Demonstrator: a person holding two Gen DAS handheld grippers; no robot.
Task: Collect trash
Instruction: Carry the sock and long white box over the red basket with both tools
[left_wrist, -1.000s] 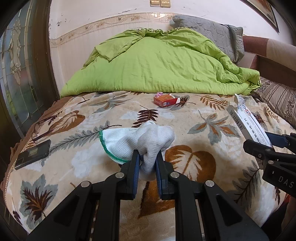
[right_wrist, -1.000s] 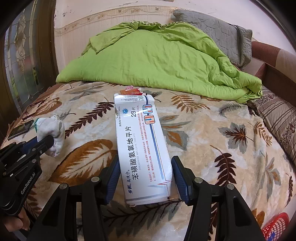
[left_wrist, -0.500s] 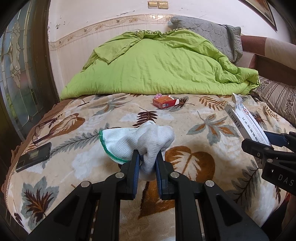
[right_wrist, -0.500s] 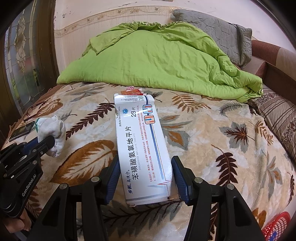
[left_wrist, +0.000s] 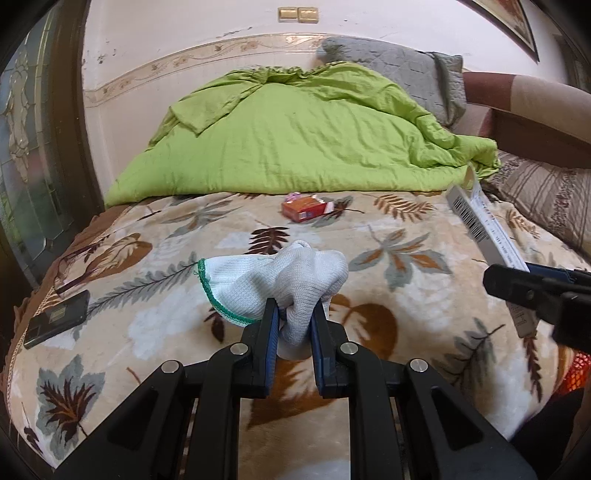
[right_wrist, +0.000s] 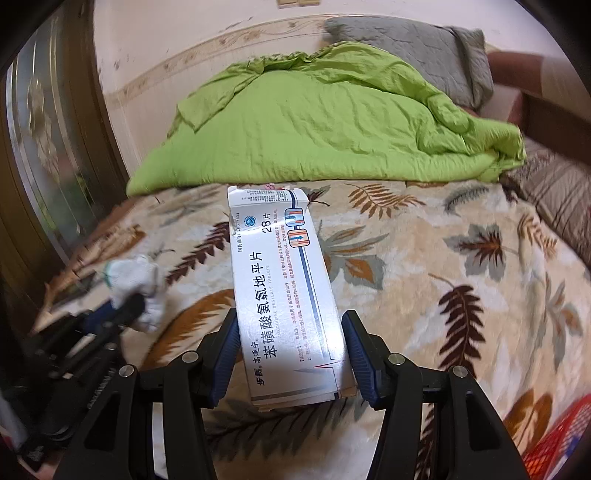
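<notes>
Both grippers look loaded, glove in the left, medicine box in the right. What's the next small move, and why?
Probably carry both loads toward the red basket at the lower right and drop them there. The left gripper is shut on the white glove and the right gripper clamps the medicine box, so neither can take the orange box on the blanket yet.

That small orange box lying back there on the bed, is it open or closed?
Open, it seems: the orange box lies flat on the blanket with a pale flap sticking out at its right end.
</notes>
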